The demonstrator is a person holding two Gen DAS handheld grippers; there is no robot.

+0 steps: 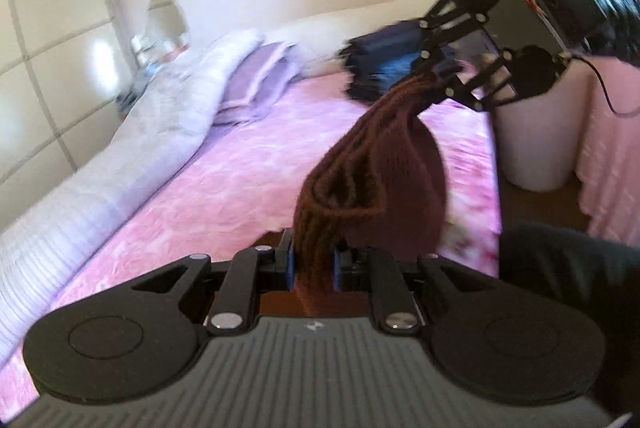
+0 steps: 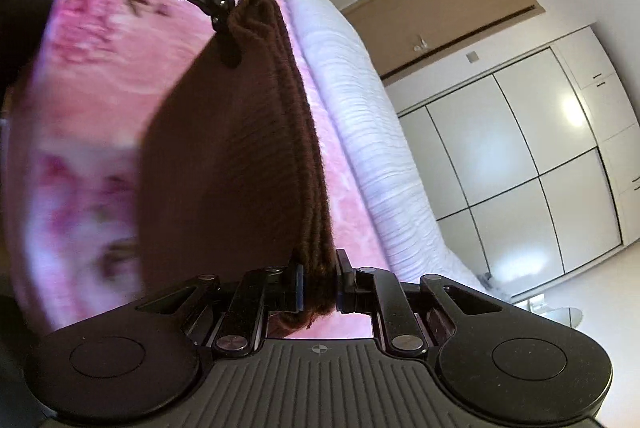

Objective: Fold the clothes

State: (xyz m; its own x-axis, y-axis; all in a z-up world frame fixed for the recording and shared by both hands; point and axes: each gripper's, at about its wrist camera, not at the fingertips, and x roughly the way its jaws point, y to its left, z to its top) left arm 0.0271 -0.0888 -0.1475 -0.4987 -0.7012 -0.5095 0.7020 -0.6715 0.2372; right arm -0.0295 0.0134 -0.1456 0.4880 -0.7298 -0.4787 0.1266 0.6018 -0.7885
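Left wrist view, left to right:

- White panelled wardrobe (image 1: 48,40) along the left wall.
- Pale ribbed duvet (image 1: 120,164) bunched along the far edge of the bed; folded lilac bedding (image 1: 260,80) just beside it.
- Pink patterned bedspread (image 1: 224,196) covering the bed.
- Left gripper (image 1: 312,266) at bottom centre, jaws clenched on one end of the brown knitted garment (image 1: 376,164).
- Garment stretched in mid-air above the bedspread, bunched into ridges along its upper edge, remainder hanging below.
- Stack of dark folded clothes (image 1: 380,60) on the bed behind the garment.
- Right gripper (image 1: 440,72) at upper right, jaws clamped on the opposite end of the garment; gloved hand (image 1: 616,28) on its handle.
- White cylindrical bin (image 1: 536,140) on the floor beside the bed; pink curtain (image 1: 612,156) at far right.

Right wrist view, left to right:

- Bedspread (image 2: 80,76) at left.
- Garment (image 2: 224,156) spanning between both grippers: left gripper (image 2: 236,4) at top, right gripper (image 2: 320,280) at bottom, both sets of jaws closed on the fabric.
- Duvet (image 2: 360,132), then wardrobe (image 2: 520,156) and brown door (image 2: 440,4) at right.
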